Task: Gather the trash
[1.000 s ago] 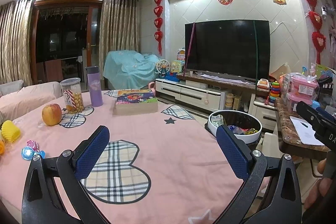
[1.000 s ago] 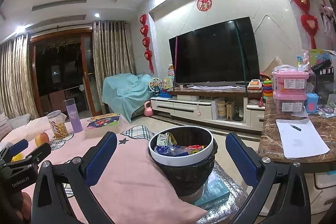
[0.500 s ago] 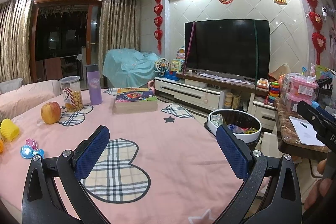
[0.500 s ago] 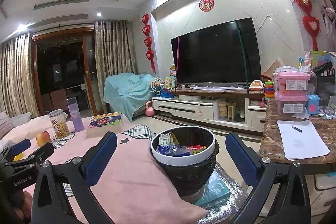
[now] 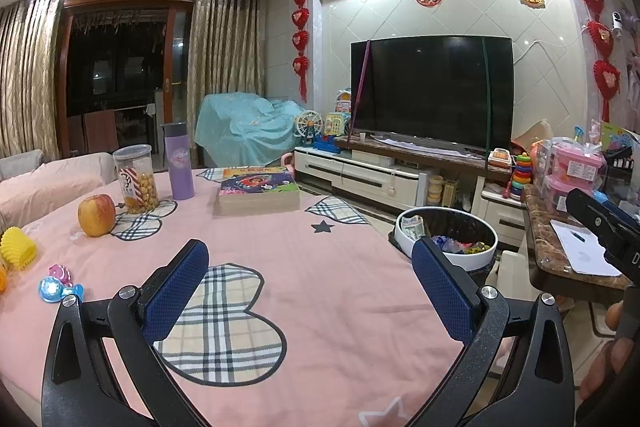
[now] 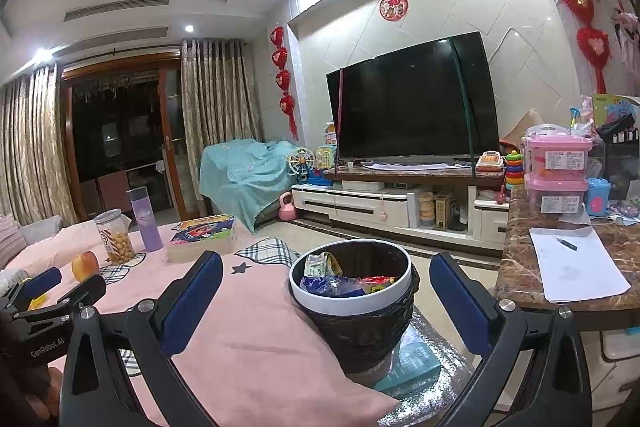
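A black trash bin with a white rim [image 6: 352, 303] stands off the right end of the table, holding several wrappers [image 6: 340, 283]. My right gripper [image 6: 326, 299] hangs open just in front of it, nothing between its blue pads. In the left wrist view the same trash bin [image 5: 448, 239] shows past the table's right edge. Over the pink cloth my left gripper [image 5: 310, 287] is open and empty. The left gripper [image 6: 52, 291] also appears at the left edge of the right wrist view.
On the pink table [image 5: 304, 247] sit an apple [image 5: 96, 215], a snack jar [image 5: 136, 179], a purple bottle [image 5: 180, 163], a stack of books [image 5: 258, 191] and small toys [image 5: 56, 285]. A marble counter [image 6: 560, 267] with paper stands to the right.
Both views have drifted slightly; the right wrist camera tilted up a little. Both grippers stayed open and empty.
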The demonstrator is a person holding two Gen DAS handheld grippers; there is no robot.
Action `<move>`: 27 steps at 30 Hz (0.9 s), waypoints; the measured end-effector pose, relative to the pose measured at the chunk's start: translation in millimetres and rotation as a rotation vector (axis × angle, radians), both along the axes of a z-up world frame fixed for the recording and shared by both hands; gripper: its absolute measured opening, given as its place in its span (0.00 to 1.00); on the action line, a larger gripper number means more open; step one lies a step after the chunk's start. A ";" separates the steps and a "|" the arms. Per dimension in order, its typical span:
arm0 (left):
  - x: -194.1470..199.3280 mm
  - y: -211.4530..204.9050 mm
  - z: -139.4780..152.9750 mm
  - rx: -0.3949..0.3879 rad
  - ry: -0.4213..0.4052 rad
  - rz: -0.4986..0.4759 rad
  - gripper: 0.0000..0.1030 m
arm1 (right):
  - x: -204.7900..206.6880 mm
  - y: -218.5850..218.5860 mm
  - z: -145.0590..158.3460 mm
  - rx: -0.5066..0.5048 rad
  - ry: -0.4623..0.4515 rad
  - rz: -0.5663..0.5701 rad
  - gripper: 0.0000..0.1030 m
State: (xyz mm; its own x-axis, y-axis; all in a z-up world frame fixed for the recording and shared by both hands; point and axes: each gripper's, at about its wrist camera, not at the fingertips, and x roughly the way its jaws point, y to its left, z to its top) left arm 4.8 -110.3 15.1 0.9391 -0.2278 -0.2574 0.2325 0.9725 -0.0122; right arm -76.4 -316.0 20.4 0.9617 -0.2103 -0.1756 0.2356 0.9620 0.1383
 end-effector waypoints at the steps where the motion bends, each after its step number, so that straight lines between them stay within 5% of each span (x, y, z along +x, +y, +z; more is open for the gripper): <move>1: 0.2 0.3 -0.4 0.000 0.001 -0.001 1.00 | 0.0 0.1 0.5 0.001 -0.001 0.000 1.00; 27: -1.1 0.0 -2.1 0.002 0.003 -0.007 1.00 | -0.1 4.1 -0.6 -0.002 -0.004 0.012 1.00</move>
